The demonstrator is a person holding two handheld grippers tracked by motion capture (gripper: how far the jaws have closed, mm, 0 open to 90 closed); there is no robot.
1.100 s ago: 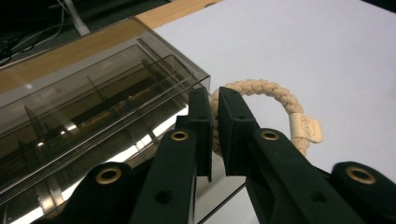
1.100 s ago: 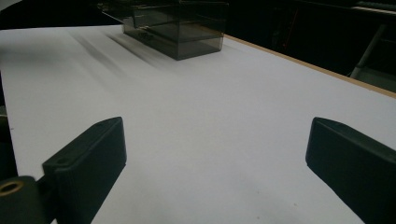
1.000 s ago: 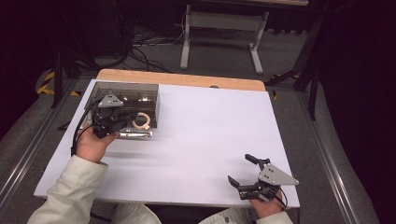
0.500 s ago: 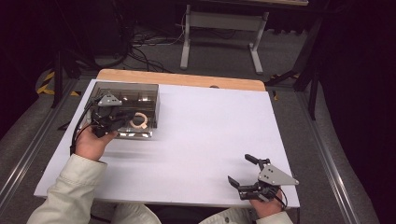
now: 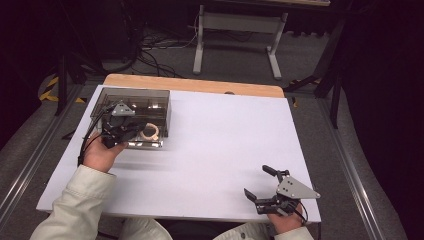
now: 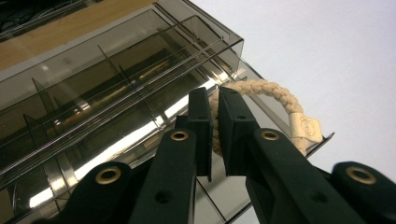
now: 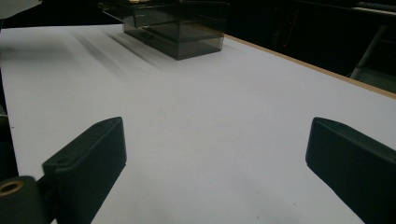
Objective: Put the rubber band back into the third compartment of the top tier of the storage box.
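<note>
At the left of the counter, the left claw has its jaws pinched together on a braided cream loop, a hair tie or bracelet by the look of it, held over the near right corner of a smoked clear box with dividers inside. The grip takes only a short stretch of the cord, so the loop could slip out or swing if the hand tilts or jerks; its thicker tag end hangs past the box edge and might catch on the rim or on a divider. From the left gripper view, I cannot tell whether the loop is over a compartment or over the wall between two, so letting go now might leave it draped across an edge rather than seated. The box seems light, and a push from the jaws against its wall could slide it across the smooth white surface. Far to the right, near the front edge, the right claw rests with jaws wide apart and nothing between them, too distant to steady the box should it shift.
</note>
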